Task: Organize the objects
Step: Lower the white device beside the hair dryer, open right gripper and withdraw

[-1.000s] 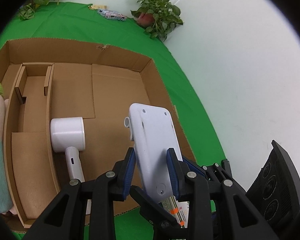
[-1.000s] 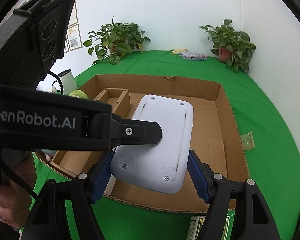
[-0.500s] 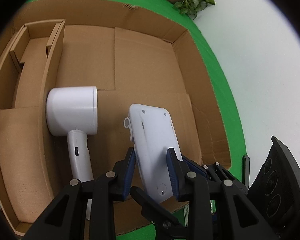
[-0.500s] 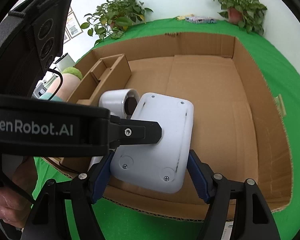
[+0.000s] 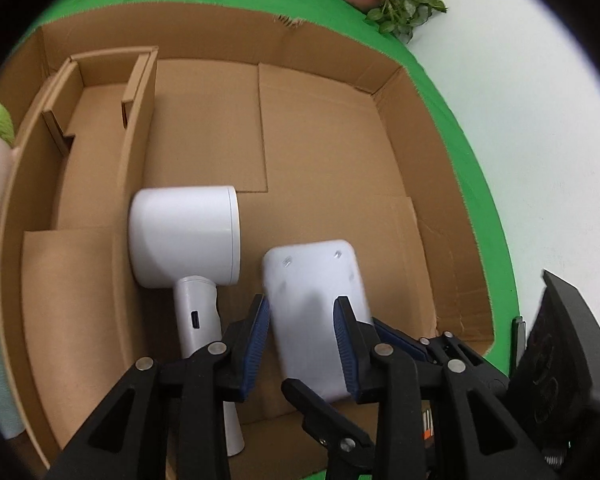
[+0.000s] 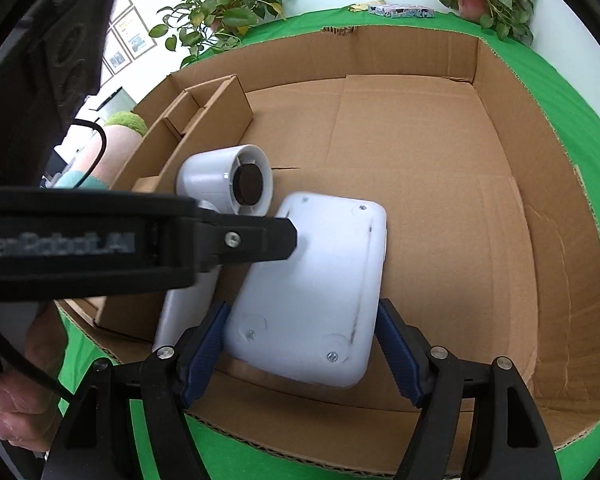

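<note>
The white box (image 5: 316,312) lies long-ways between both grippers' fingers; left gripper (image 5: 302,340) pinches it, right gripper (image 6: 302,354) is opening.

Both grippers point steeply down over the cardboard box (image 6: 500,200). The left gripper (image 5: 302,336) has its jaws fairly narrow; the right gripper (image 6: 304,356) jaws are opening.
</note>
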A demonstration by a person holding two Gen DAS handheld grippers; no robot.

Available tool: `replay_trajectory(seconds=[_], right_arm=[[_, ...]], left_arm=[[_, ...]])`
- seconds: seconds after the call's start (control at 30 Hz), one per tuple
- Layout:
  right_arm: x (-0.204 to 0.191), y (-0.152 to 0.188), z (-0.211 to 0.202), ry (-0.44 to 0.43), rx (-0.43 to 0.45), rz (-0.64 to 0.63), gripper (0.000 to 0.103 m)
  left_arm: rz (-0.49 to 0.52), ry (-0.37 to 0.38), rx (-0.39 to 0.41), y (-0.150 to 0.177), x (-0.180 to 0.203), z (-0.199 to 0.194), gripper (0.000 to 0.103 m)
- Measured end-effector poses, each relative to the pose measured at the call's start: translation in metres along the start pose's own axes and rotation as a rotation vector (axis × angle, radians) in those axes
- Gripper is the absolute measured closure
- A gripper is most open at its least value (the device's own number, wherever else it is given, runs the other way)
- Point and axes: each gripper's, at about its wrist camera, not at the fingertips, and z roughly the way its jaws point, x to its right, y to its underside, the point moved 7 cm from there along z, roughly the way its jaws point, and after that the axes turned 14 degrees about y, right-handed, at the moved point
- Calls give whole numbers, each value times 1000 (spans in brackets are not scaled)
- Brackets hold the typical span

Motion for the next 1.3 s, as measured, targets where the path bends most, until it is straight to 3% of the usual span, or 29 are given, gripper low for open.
replay_trajectory(seconds=[0.23,0.4,0.5,0.73,0.97,1.03,1.2,1.3], right_arm=[[6,-7,-9,-33,-4,41,32],[-7,-8,-1,77,-4,-35,48],[-11,-6,-2,74,-6,-30,55],[-24,-3,0,104,-10,-45,55],[-21,1,-2,145,13,-59,55],[-18,1,-9,154,39,-48,51],[-15,4,-43,165,143,-52,18],[-16,9,-59,167,181,-65,10]], left_arm=[[118,-11,121,3,13,-59,72],[130,-19,174,21,10,-89,72],[114,-21,194,23,3,-102,72],[85,-23,212,43,-7,-114,72],[134,-49,221,54,-6,-115,72],[145,-63,232,55,-6,-117,72],[189,-98,288,58,-2,-126,70],[235,-131,333,61,6,-133,63]])
